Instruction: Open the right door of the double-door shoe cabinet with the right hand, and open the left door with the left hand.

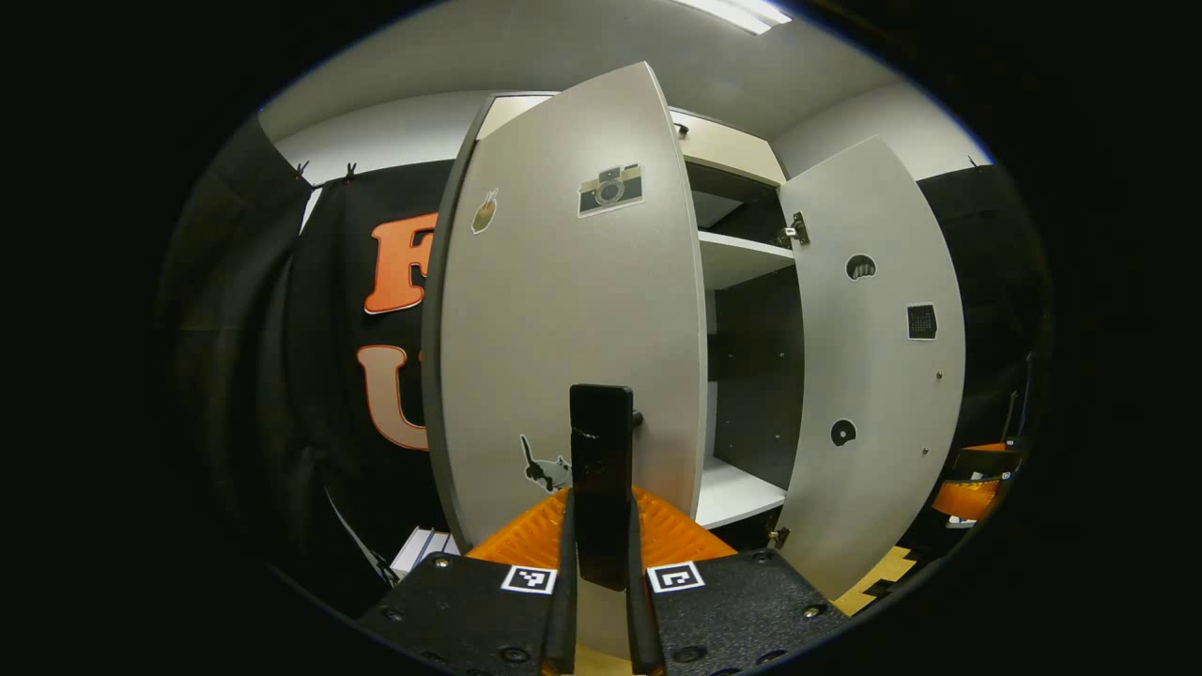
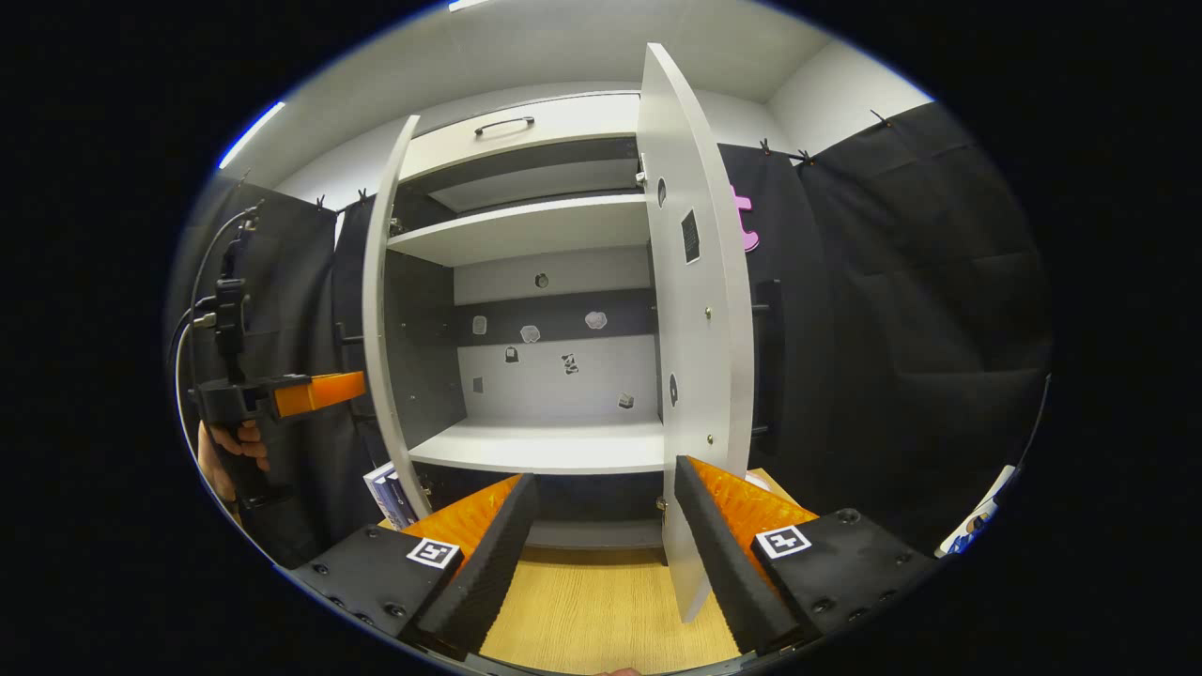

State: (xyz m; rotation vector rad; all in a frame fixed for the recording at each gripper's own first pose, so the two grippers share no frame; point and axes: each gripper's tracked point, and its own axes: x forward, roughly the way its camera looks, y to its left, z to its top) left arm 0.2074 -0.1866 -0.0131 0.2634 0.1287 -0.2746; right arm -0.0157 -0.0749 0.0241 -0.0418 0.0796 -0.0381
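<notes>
The white shoe cabinet (image 2: 545,446) stands with both doors swung out. In the left gripper view, the left door (image 1: 563,310) is partly open, and its black vertical handle (image 1: 601,441) sits between the fingers of my left gripper (image 1: 601,507), which is shut on it. The right door (image 1: 873,376) hangs wide open at the right. In the right gripper view, my right gripper (image 2: 606,488) is open and holds nothing. The right door (image 2: 700,310) stands edge-on just beyond its right finger (image 2: 714,535). A hand (image 2: 230,451) holds the left gripper (image 2: 310,392) at the left door (image 2: 380,310).
White shelves (image 2: 526,225) show inside the cabinet, with small stickers on the back panel. A drawer with a dark handle (image 2: 504,124) sits on top. Black cloth walls flank both sides. A wooden floor (image 2: 601,601) lies in front. A small box (image 2: 387,493) rests by the left door's foot.
</notes>
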